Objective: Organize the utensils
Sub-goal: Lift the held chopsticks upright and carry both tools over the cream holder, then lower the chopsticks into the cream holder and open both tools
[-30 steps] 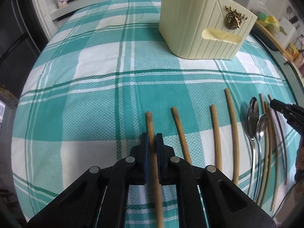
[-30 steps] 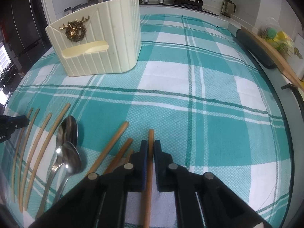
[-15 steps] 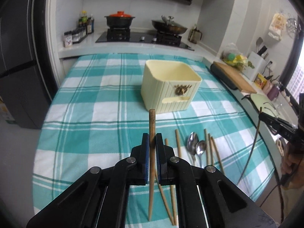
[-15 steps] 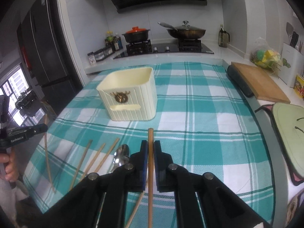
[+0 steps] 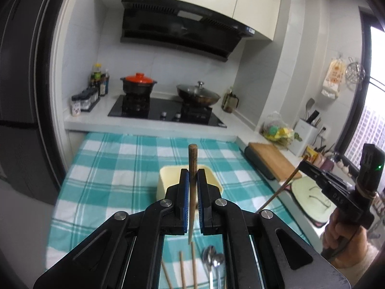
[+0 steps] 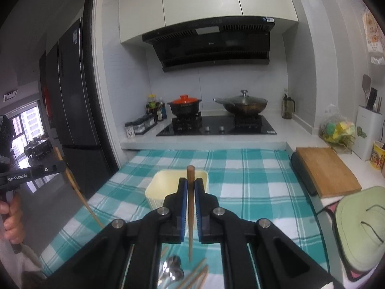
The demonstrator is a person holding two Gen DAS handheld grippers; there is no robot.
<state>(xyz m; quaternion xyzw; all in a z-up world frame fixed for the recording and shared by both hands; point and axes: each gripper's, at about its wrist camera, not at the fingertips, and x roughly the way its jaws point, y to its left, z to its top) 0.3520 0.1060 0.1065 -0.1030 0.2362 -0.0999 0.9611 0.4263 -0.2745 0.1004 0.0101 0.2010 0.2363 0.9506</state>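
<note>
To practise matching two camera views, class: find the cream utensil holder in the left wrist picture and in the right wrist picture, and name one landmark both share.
Left wrist: the cream utensil holder sits at centre, behind the left gripper.
Right wrist: the holder sits just left of centre, behind the right gripper.
Shared landmark: the red-lidded pot on the stove.

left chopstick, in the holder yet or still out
Out. The left gripper holds the chopstick upright in the air, short of the cream holder.

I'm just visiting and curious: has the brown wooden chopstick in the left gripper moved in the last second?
Yes. The brown wooden chopstick, clamped in the left gripper, rose off the teal checked tablecloth toward the cream ribbed holder.
</note>
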